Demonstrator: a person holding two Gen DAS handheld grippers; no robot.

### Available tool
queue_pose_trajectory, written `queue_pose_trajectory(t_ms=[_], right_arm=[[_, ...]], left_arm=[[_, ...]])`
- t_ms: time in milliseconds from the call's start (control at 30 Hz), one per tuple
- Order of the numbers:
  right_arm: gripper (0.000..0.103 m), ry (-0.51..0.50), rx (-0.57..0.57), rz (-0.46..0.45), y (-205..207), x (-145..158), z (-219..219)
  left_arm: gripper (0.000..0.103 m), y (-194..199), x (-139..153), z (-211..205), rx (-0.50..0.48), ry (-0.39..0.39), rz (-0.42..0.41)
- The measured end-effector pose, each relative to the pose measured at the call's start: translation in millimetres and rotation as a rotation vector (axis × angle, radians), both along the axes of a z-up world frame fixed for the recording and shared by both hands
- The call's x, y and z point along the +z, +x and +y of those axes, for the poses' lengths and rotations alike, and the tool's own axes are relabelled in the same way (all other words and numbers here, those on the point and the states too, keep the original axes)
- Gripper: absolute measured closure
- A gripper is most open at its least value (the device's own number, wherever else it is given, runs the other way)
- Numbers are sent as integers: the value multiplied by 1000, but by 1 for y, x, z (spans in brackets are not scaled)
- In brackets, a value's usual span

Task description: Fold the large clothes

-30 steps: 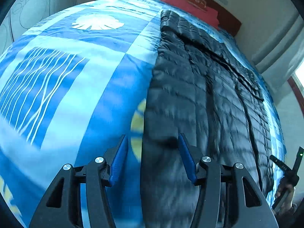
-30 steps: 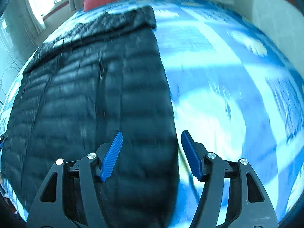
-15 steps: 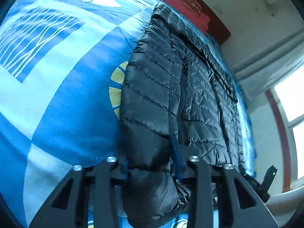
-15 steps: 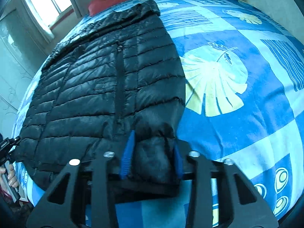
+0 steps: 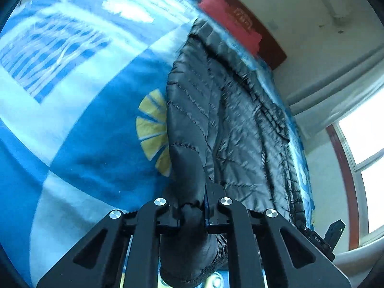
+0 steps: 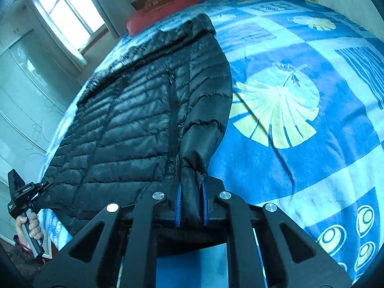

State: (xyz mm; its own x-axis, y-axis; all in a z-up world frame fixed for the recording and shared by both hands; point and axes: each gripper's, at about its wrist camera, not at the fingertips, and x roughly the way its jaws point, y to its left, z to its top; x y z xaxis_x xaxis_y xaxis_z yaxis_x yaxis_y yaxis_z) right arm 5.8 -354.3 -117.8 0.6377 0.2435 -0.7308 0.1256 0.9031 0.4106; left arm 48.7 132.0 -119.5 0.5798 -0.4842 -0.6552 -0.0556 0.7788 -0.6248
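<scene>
Only legible text: white "DAS" on the other tool's black body (image 5: 317, 238), low right in left wrist view. Red pillow (image 6: 163, 7) has gold emblem w/ characters, too blurred to read. White label on left tool (image 6: 26, 189): unreadable.

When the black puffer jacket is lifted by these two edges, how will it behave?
The black puffer jacket probably stays floppy: it already bunches between the closing pads of the right tool and left tool. Its quilted filling suggests little weight. The shiny shell may slip.

Each camera sits close behind its own gripper, looking down along the bed (image 6: 312, 168). Both see the black jacket (image 5: 216, 120) (from opposite sides).
</scene>
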Motion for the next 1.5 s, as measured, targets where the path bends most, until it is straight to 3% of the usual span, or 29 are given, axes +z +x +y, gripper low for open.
queue_pose_trajectory(t_ms=[267,600,933,1200,1367,1500], right_arm=[[92,30,41,-60,-28,39,1],[92,98,56,-113,-70,73,-4],[92,125,54,-199,-72,107,-8],[92,149,94,-288,-23,136,-8],[91,192,96,-348,49,154,-18],[91,238,66,-342,117,154,-31]], left_arm=[[92,-29,53,-3,-48,-33,-93],[92,-80,82,4,-54,-85,-122],[92,-76,119,7,-53,-108,-200],[92,-33,136,8,-67,-133,-227],[92,24,151,4,-82,-98,-264],[92,86,156,1,-76,-66,-274]])
